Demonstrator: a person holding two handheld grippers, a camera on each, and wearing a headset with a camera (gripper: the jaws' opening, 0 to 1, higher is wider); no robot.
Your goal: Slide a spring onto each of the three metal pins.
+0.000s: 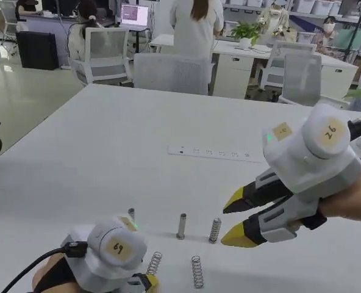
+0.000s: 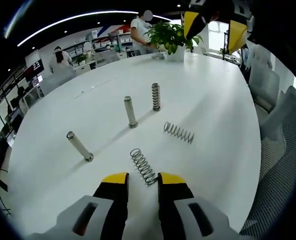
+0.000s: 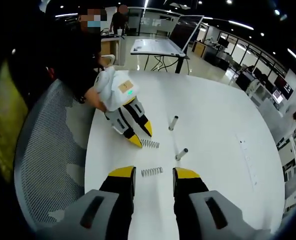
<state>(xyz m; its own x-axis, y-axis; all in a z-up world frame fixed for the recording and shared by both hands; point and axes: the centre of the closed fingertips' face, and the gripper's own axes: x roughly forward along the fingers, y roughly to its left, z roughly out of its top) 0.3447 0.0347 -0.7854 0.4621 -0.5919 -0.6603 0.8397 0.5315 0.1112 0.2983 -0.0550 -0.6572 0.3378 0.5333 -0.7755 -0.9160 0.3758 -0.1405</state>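
Three metal pins stand in a row on the white table (image 1: 138, 146): a bare left pin (image 1: 131, 213) (image 2: 79, 146), a bare middle pin (image 1: 182, 226) (image 2: 130, 111), and a right pin with a spring on it (image 1: 214, 231) (image 2: 156, 96). One loose spring (image 1: 154, 262) (image 2: 143, 166) lies just ahead of my left gripper (image 2: 144, 180) (image 1: 145, 284), which is open, its tips at the spring's near end. A second loose spring (image 1: 197, 271) (image 2: 178, 132) (image 3: 152, 171) lies beside it. My right gripper (image 1: 224, 226) (image 3: 154, 173) hangs open above the table with nothing in it, right of the pins.
A white power strip (image 1: 217, 153) lies flat across the middle of the table. Office chairs (image 1: 171, 73), desks and people stand beyond the far edge. A potted plant (image 2: 170, 37) sits on the table's far end. A mesh chair (image 3: 48, 165) is by the near edge.
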